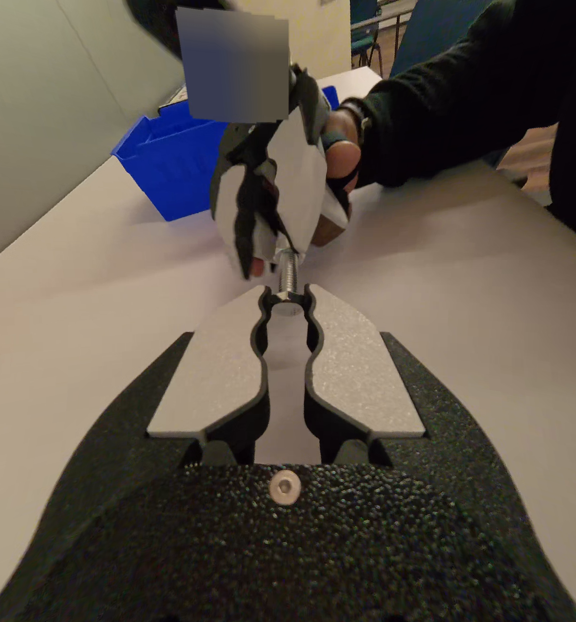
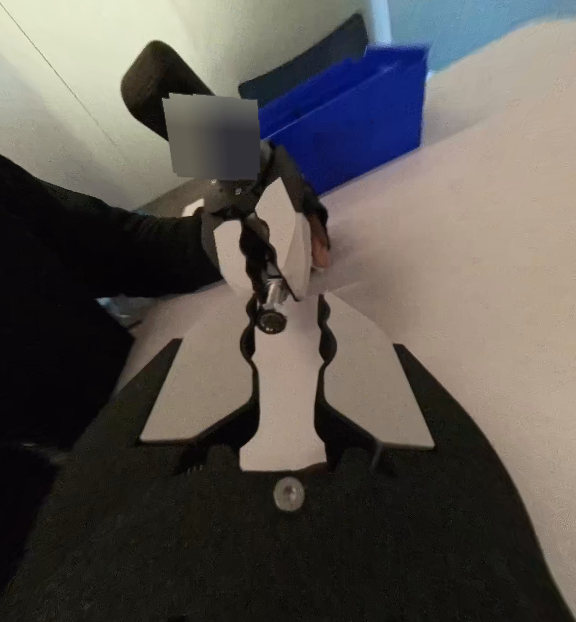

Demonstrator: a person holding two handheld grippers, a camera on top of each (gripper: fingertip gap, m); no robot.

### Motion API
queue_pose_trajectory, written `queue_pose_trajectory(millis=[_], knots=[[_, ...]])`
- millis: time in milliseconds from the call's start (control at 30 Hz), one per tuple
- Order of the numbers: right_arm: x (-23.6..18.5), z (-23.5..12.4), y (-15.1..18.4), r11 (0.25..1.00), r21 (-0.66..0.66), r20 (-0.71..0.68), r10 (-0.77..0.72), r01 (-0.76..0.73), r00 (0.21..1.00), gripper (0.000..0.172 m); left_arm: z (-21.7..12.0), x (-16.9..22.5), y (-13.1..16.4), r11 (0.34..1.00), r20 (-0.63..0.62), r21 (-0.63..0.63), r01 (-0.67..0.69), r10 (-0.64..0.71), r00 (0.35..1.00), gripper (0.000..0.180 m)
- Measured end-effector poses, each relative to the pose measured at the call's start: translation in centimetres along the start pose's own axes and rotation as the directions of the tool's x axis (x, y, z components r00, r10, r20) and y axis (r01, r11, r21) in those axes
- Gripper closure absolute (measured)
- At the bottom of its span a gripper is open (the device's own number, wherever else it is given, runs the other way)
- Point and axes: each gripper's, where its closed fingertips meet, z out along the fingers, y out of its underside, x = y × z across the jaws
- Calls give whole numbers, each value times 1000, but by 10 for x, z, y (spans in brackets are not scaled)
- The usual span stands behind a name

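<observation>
My left gripper (image 1: 288, 299) is shut on the hex head of a silver bolt (image 1: 289, 274) and holds it above the pale table (image 1: 77, 303). The threaded shaft points away toward my right gripper (image 1: 273, 259). In the right wrist view the bolt's end (image 2: 273, 321), with a round nut-like piece on it, lies between my right gripper's (image 2: 286, 301) parted fingers. It sits against the left finger (image 2: 251, 313), and the right finger (image 2: 323, 316) stands clear of it. The left gripper (image 2: 273, 286) shows there behind the bolt.
A blue plastic bin (image 1: 168, 168) stands on the table behind the grippers and also shows in the right wrist view (image 2: 347, 117). A person's black sleeve (image 1: 448, 117) and hand reach in from the right. A pale wall lies to the left.
</observation>
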Motion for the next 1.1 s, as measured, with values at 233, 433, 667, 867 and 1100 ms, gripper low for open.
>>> queue_pose_trajectory(millis=[233,433,667,867,1100], knots=[[-10,-10,1,630,-105,-204,-771,770,603,131,-5,-5,0,999,2,14,50,-50,999,163],[-10,-4,7,536,-163,-227,-837,828,497,136,-6,-3,-1,998,-19,16,65,-65,998,163],[-6,2,28,735,-223,-92,-669,640,737,155,-2,3,8,998,-15,-51,-35,34,999,163],[-6,-2,29,985,-172,82,28,-14,996,154,4,9,11,988,-6,-79,-136,136,991,163],[-6,-14,-1,831,25,-117,-549,555,827,127,-8,-6,-9,995,18,77,68,-69,997,163]])
